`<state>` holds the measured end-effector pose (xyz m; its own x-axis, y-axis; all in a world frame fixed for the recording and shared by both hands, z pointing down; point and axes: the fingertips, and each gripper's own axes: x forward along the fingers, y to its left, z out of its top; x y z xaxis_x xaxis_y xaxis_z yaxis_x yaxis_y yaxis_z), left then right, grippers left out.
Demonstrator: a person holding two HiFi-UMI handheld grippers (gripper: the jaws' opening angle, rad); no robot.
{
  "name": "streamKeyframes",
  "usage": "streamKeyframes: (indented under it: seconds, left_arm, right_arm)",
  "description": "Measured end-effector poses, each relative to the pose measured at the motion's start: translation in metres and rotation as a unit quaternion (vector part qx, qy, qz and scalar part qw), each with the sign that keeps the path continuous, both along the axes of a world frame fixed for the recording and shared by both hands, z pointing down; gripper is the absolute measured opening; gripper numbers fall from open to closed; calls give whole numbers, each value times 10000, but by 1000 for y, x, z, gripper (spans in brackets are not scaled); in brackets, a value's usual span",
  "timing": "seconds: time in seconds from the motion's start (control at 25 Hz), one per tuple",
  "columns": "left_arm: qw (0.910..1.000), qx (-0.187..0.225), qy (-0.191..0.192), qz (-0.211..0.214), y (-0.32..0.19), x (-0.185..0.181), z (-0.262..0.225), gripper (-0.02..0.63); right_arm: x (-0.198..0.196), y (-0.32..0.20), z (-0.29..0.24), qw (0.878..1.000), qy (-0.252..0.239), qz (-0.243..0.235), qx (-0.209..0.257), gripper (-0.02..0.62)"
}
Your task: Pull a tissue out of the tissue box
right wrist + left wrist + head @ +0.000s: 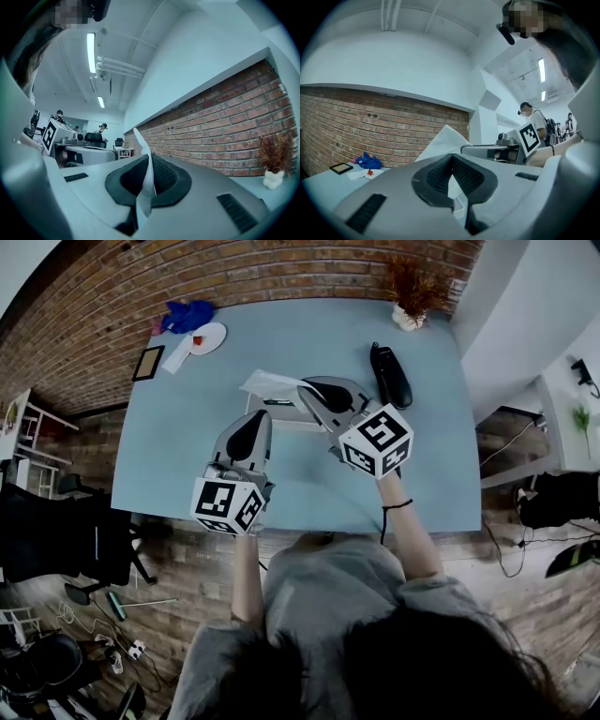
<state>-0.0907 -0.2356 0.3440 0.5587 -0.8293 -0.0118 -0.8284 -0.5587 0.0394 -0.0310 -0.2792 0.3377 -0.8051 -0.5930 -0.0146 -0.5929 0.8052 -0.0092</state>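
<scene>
Tissue (272, 383) hangs above the blue table (178, 456), just over the white tissue box (281, 414), which is mostly hidden under the two grippers. The right gripper (149, 159) is clamped on the tissue. Its own view shows the thin sheet pinched edge-on between the dark pads and standing up past their tips. The left gripper (452, 157) has its tips together. Something white shows in the slot behind them, but I cannot tell what it is.

The only print in sight is the black-and-white square markers on the gripper cubes, patterns rather than words.

The head view alone shows the layout of the table. It holds a black object (389, 376), a dried plant in a white pot (412, 294), a blue cloth (187, 315) and a white plate (208, 337) near the brick wall (234, 277). The left gripper view shows the tissue as a broad white peak against the bricks, with the right gripper's marker cube (530, 137) beside it. The right gripper view adds ceiling lights (91, 51) and people at desks far off.
</scene>
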Motion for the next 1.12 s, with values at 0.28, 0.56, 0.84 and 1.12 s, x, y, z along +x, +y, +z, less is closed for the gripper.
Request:
streamKeyframes:
  seconds: [0.28, 0.56, 0.84, 1.12]
  left_arm:
    - [10000, 5, -58, -35, 15, 10, 5, 3]
    - [10000, -12, -33, -73, 27, 19, 9, 3]
    - [9999, -67, -34, -106, 30, 18, 13, 3]
    - [9999, -54, -56, -69, 34, 26, 13, 3]
  right_arm:
    - [11, 17, 3, 9999, -137, -21, 33, 0]
    - [18, 32, 9, 9998, -199, -100, -9, 0]
    - [17, 36, 8, 9998, -189, -89, 5, 0]
    - [16, 41, 12, 9998, -125, -123, 43, 0]
